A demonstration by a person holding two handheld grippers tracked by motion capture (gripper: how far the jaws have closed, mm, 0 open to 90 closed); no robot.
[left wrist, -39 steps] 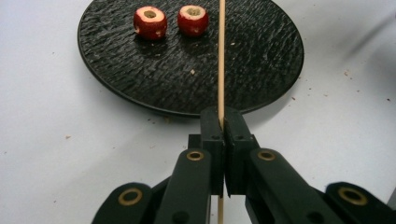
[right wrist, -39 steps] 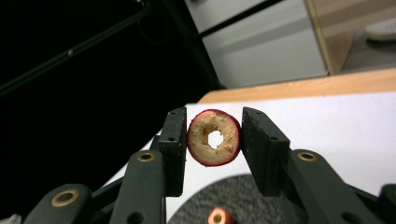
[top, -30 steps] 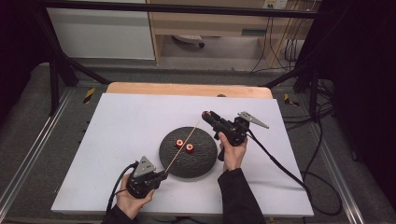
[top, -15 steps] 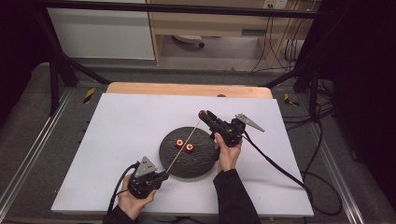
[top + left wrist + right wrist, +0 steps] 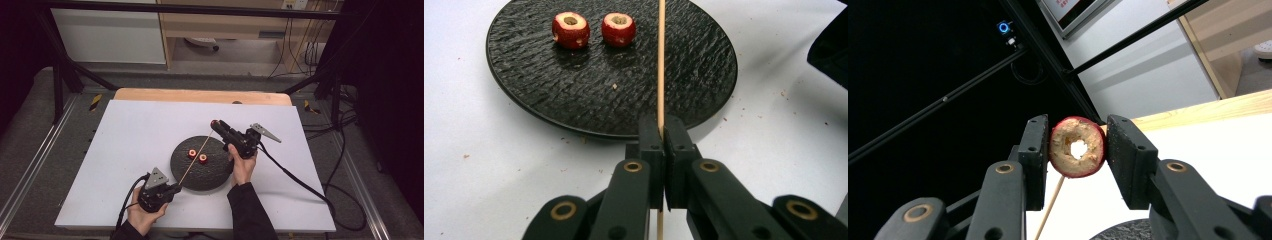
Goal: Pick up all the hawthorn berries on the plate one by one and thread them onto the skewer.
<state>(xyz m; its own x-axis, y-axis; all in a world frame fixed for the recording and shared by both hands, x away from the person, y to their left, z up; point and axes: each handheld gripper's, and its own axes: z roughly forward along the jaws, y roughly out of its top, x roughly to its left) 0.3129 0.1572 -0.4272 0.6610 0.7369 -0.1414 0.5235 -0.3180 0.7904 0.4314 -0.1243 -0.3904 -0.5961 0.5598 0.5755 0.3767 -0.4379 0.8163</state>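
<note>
cored fruit pieces [image 5: 570, 30]: 3 | skewers [image 5: 661, 60]: 1 | plates [image 5: 574, 95]: 1 | grippers [image 5: 172, 189]: 2

No writing can be read anywhere here. The screen [image 5: 1068, 12] at the top of the right gripper view carries a few red marks, too small and cut off to make out. The plate [image 5: 200, 175], the table [image 5: 125, 150] and both grippers bear no label, brand or number that I can see.
</note>
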